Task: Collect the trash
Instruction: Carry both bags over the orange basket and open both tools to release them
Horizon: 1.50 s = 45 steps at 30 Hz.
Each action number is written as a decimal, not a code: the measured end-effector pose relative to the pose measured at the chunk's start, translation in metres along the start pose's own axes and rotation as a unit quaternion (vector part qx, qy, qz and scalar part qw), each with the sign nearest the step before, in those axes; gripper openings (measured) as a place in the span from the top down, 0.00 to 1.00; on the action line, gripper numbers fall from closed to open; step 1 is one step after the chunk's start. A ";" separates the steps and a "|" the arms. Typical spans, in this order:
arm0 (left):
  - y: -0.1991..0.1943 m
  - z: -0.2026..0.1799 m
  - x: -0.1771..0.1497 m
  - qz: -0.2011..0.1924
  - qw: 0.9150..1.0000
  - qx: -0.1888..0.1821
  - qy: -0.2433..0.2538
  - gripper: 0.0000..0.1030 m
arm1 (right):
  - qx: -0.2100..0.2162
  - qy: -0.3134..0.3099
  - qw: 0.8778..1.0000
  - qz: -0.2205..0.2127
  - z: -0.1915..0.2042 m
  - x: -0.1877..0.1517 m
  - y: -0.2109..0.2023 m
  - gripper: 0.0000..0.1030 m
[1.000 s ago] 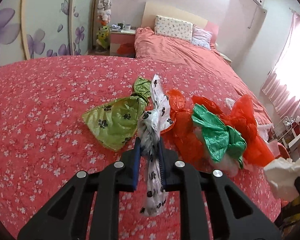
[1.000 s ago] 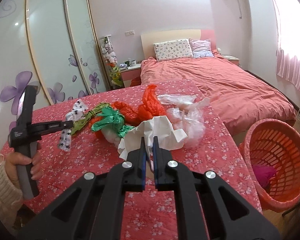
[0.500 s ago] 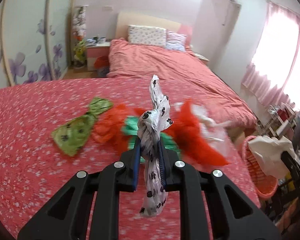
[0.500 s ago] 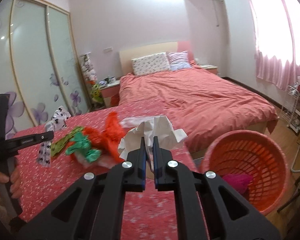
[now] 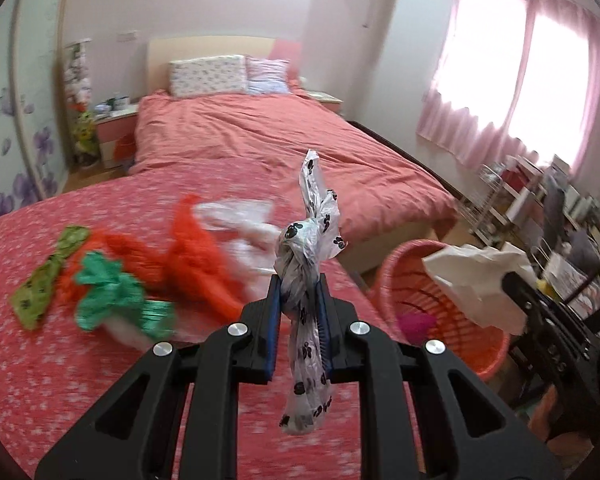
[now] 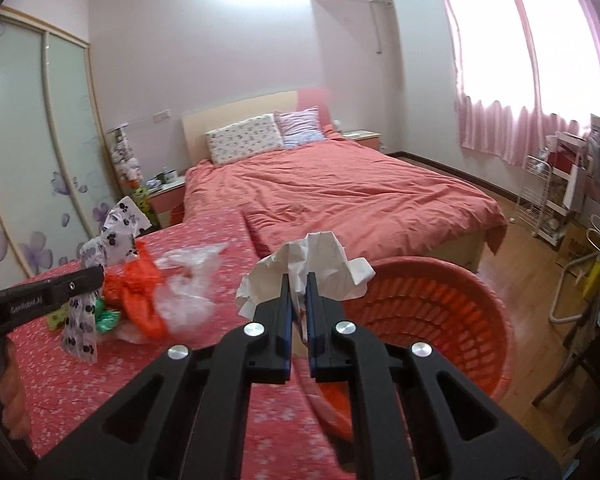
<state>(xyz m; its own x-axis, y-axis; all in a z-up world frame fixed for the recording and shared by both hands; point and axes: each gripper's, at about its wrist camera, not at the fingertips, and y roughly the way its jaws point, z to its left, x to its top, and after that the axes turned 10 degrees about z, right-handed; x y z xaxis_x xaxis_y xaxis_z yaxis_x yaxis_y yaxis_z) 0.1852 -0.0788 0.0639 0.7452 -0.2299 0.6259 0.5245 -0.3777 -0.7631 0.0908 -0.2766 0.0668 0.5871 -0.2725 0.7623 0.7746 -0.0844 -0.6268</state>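
My left gripper (image 5: 299, 296) is shut on a white paw-print bag (image 5: 314, 240) and holds it above the red flowered table (image 5: 40, 360); the bag also shows in the right wrist view (image 6: 116, 236). My right gripper (image 6: 298, 292) is shut on a crumpled white paper (image 6: 320, 256) and holds it over the near rim of the orange basket (image 6: 452, 320). The paper (image 5: 476, 280) and basket (image 5: 440, 312) also show in the left wrist view. Orange (image 5: 196, 256), green (image 5: 108, 292), lime paw-print (image 5: 44, 284) and clear (image 5: 240, 216) bags lie on the table.
A pink item (image 5: 416, 324) lies in the basket. A bed with a salmon cover (image 6: 340, 192) stands behind the table. A white wire rack (image 6: 544, 200) and a chair (image 6: 580, 360) stand on the wooden floor to the right.
Both grippers have swung right, away from the bag pile and toward the basket, each keeping its load. The right gripper's paper has come from above the table to above the basket rim.
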 end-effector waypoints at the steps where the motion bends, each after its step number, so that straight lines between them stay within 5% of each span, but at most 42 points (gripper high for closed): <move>1: 0.003 -0.005 -0.001 0.002 1.000 -0.004 0.003 0.84 | -0.005 0.006 1.000 -0.001 -0.007 -0.001 0.000 0.93; 16: 0.042 -0.076 -0.003 0.034 0.996 -0.068 0.046 0.84 | -0.042 0.063 0.997 -0.006 -0.076 -0.004 0.007 0.93; 36: 0.083 -0.131 -0.003 0.063 0.989 -0.116 0.064 0.83 | -0.055 0.107 0.993 -0.003 -0.121 -0.006 0.029 0.90; 45: 0.099 -0.128 -0.008 0.084 0.990 -0.096 0.053 0.61 | -0.044 0.121 0.992 0.013 -0.129 -0.009 0.041 0.71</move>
<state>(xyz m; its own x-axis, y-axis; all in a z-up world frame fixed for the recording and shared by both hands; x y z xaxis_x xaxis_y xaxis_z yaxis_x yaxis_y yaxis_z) 0.1788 -0.2286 0.0044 0.7621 -0.3932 0.5143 0.3017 -0.4872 -0.8195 0.0873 -0.4009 0.0135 0.5242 -0.4962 0.6921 0.7304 -0.1559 -0.6650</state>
